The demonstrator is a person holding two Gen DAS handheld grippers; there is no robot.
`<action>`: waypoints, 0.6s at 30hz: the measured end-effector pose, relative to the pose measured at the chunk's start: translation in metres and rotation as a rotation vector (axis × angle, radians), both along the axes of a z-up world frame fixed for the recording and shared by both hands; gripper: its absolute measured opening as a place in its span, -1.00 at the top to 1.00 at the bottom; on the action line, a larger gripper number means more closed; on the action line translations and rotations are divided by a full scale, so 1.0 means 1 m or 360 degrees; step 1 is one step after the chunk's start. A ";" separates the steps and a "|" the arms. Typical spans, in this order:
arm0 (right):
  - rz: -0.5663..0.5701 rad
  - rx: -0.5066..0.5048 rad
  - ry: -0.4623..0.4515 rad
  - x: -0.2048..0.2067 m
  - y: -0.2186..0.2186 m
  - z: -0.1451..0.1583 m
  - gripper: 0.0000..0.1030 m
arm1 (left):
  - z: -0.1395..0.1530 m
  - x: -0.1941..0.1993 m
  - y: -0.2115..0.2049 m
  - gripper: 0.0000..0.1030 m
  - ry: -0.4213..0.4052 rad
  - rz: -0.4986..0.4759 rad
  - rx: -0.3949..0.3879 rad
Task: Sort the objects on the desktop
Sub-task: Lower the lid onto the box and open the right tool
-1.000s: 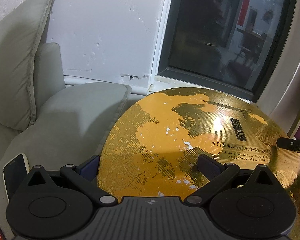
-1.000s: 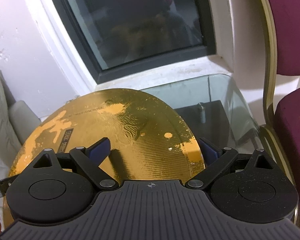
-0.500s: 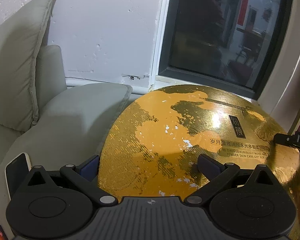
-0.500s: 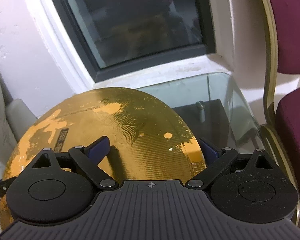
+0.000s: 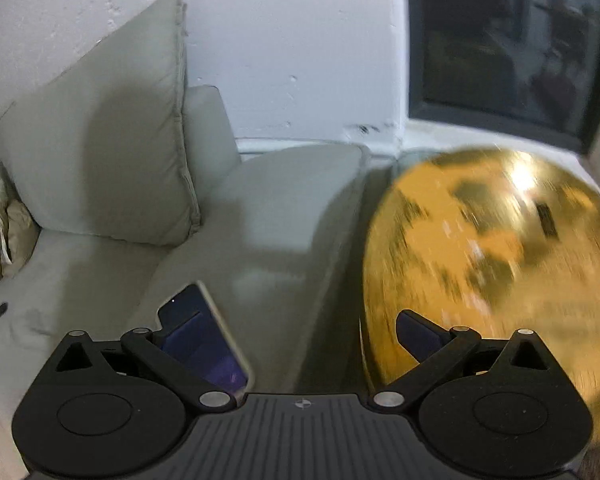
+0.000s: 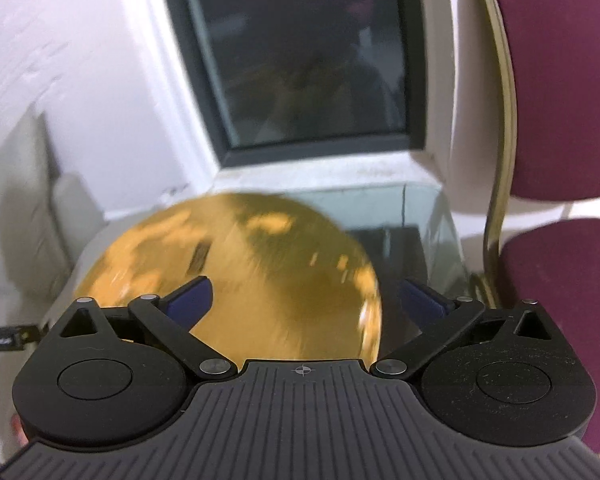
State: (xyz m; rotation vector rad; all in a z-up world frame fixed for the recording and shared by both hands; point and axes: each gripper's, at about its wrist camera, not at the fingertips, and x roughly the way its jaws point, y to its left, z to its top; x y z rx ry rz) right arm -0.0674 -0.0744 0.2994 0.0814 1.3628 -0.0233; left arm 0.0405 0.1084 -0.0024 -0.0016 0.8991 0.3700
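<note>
A round gold gift box [image 5: 488,248] with worn patches lies on a glass table [image 6: 416,208]; both views are blurred by motion. My left gripper [image 5: 296,340] is open and sits left of the box, over the gap between sofa and table; only its right finger overlaps the box's edge. A phone [image 5: 204,340] with a dark screen lies on the sofa armrest beside the left finger. My right gripper [image 6: 304,300] is open above the near right part of the gold box [image 6: 228,264], nothing between its fingers.
A grey sofa [image 5: 260,220] with a cushion [image 5: 112,152] fills the left. A dark window [image 6: 300,60] is behind the table. A maroon chair [image 6: 560,272] with a gold frame stands at the right. The other gripper's tip [image 6: 8,336] shows at the left edge.
My left gripper has swung left, off the gold box and toward the sofa and the phone. My right gripper has pulled back slightly and turned left. Both stay open.
</note>
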 end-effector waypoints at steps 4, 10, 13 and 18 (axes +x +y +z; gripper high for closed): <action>-0.0013 0.0070 0.0124 -0.047 0.019 0.017 -0.99 | -0.011 -0.033 -0.015 -0.99 0.0106 -0.0068 -0.0034; 0.0054 0.0047 0.0273 -0.093 0.042 0.026 -0.99 | -0.022 -0.060 -0.025 -0.98 0.0210 -0.0040 -0.0036; 0.0012 0.0042 0.0272 -0.095 0.040 0.027 -0.96 | -0.016 -0.067 -0.031 -0.99 0.0203 -0.0025 0.0009; -0.0002 0.0055 0.0273 -0.093 0.042 0.026 -0.88 | -0.008 -0.076 -0.049 -0.99 0.0204 -0.0136 0.0072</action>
